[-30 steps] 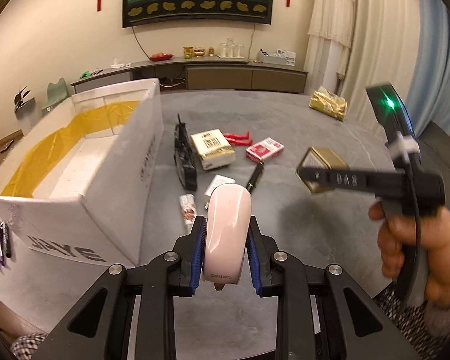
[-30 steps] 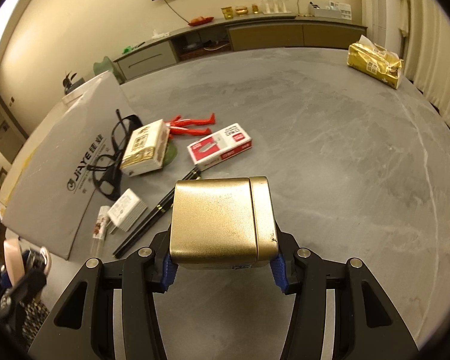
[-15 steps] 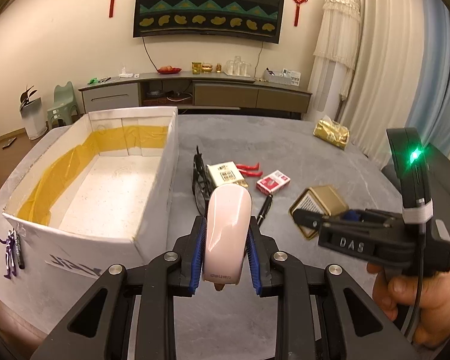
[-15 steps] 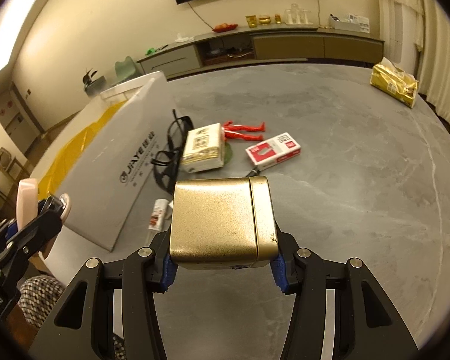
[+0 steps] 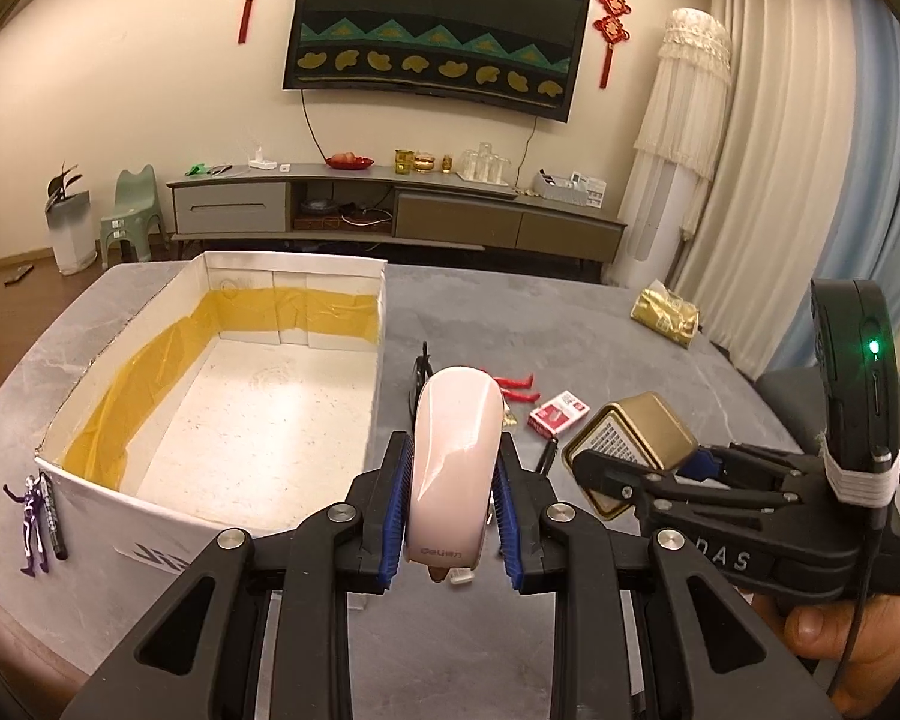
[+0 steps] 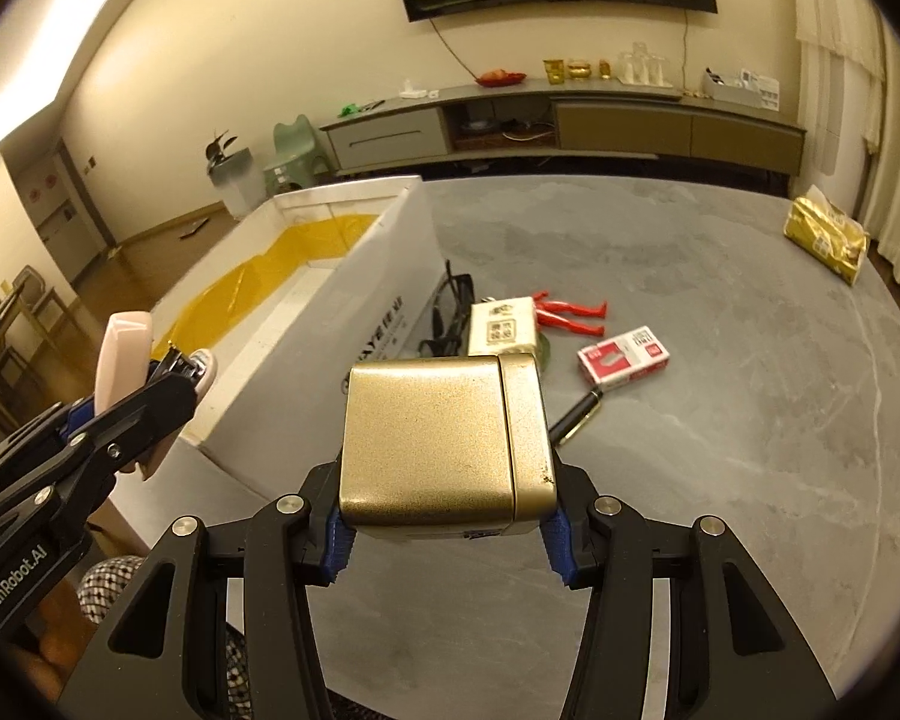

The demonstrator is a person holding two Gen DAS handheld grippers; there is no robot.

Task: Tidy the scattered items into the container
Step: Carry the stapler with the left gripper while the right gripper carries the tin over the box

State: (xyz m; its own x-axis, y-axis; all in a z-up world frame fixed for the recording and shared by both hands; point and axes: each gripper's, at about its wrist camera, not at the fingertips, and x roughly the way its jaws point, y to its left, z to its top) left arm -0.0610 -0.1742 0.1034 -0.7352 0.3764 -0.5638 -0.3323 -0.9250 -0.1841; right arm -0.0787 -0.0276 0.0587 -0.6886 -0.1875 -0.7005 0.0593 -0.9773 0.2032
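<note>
Tongs first: your left gripper is closed on a pink stapler, its blue pads pressed against both sides, the stapler standing upright between them with its grey lettering toward the camera. Your right gripper is clamped just as firmly on a gold tin, held level, its lid seam running down the right-hand side. From the left wrist view you see that same right gripper off to your right, the tin tilted with its printed face showing, and your hand wrapped round the handle below it.

You hold both loads in the air near the front right corner of the white cardboard box, which sits on the grey table to your left. It lies open, its floor bare, a yellow band lining its inner walls. From the right wrist view the stapler sits just above the box's near edge.

On the table beside the box's right wall lie black glasses, a cream carton, a red figure, a red and white packet and a black pen, close together. A gold foil bag rests well apart at the far right edge. A small purple figure hangs on the box's near left corner.
</note>
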